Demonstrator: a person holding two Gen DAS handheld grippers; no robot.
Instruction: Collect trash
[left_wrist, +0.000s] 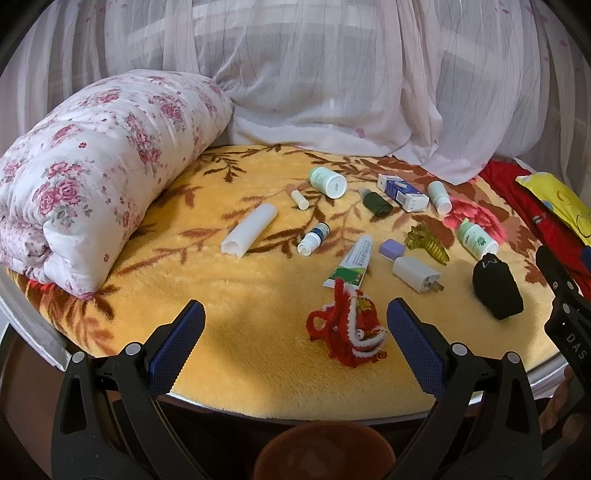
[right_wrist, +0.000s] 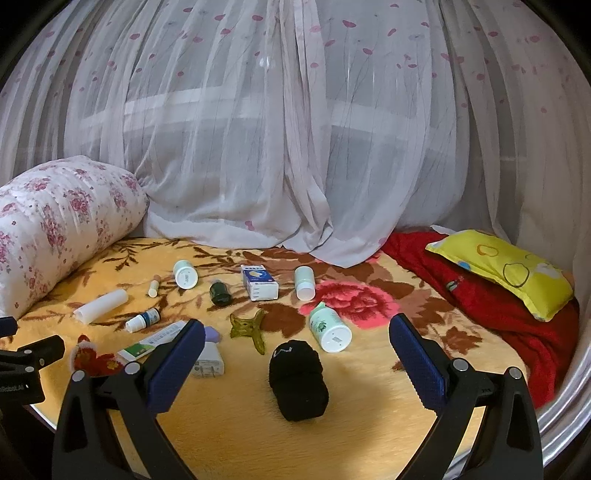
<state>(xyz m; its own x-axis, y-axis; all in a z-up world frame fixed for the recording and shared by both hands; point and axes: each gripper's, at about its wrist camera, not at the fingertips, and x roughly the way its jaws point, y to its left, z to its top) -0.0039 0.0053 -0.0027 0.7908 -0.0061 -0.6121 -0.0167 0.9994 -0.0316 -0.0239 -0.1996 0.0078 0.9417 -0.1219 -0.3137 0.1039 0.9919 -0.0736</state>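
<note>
We are at the start, both sets of jaws apart and empty above the bed: the left gripper nearest the red knitted pouch, the right gripper framing the black roll, so next we choose trash.

Each tool is black plastic, the left tool and the right tool alike: two angled arms with silver round screws (one per joint) and blue ridged pads with serrated edges.

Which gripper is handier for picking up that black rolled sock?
Right, probably. The black rolled sock lies straight ahead of the open right gripper, while for the left gripper it sits far off to the side.
</note>
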